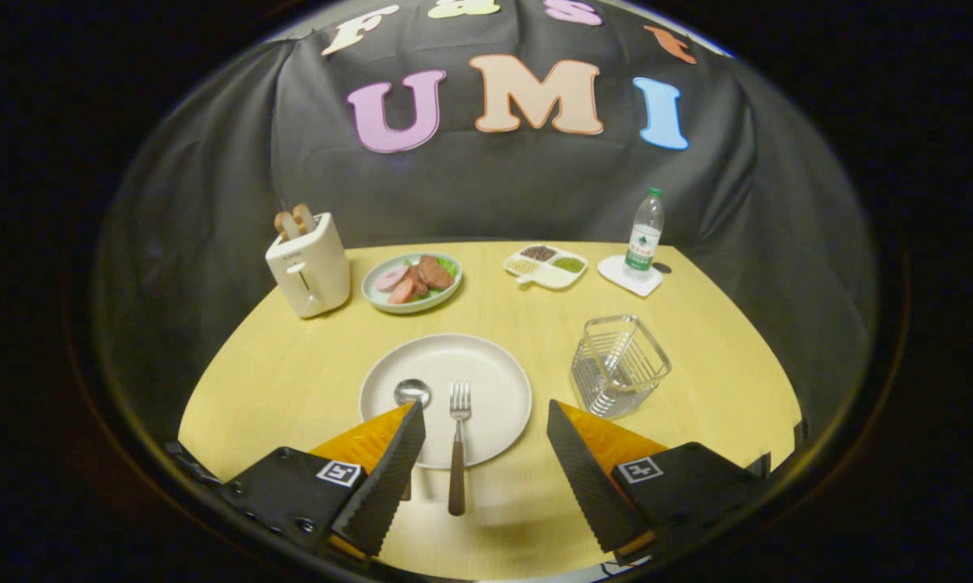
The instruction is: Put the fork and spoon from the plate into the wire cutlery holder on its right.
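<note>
Looking down along the fingers, we see the fork (457,441) lying on the pale round plate (499,380), tines pointing away from us, its brown wooden handle running off the plate's near rim onto the table. Beside it, to its left, sits the spoon (412,394), bowl on the plate, its handle partly hidden behind our left finger. Our gripper (486,453) hangs spread wide with nothing between its fingers, the fork's handle lying in the gap, closer to the left finger. To the right of the plate stands the wire cutlery holder (618,364), upright, near the plate but apart from it, just beyond the right finger's tip. Moving outward, we have a light yellow wooden table (292,380) under everything. Farther back there is a green-rimmed plate of sliced meat and greens (412,279), and to its left a cream toaster (308,265) with bread poking out of the top. Toward the far right we pick out a divided white dish (545,265) with small fillings, and a water bottle (643,233) standing on a white coaster (630,275). Black cloth (211,210) drapes behind and around the table as the booth's wall.
</note>
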Tool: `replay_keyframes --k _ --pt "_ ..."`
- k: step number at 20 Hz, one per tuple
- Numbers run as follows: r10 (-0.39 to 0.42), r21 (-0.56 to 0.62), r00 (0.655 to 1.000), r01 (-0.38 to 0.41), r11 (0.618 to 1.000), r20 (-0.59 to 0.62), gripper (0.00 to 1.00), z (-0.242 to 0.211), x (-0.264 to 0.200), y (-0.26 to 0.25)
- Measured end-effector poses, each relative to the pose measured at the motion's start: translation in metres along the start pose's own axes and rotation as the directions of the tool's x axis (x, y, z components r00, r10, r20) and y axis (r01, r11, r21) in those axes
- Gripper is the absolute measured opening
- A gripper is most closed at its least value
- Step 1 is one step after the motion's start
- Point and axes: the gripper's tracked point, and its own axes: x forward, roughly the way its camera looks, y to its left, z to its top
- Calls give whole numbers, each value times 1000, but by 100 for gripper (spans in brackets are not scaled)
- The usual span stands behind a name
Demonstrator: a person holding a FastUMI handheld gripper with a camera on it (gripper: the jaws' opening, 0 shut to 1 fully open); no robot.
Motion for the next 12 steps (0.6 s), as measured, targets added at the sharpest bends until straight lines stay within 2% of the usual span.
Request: replay_keyframes --k 5,12 --pt "46 -45 988 -54 998 -150 98 -26 7 -2" --pt "85 -3 934 -92 996 -347 99 -66 22 -2"
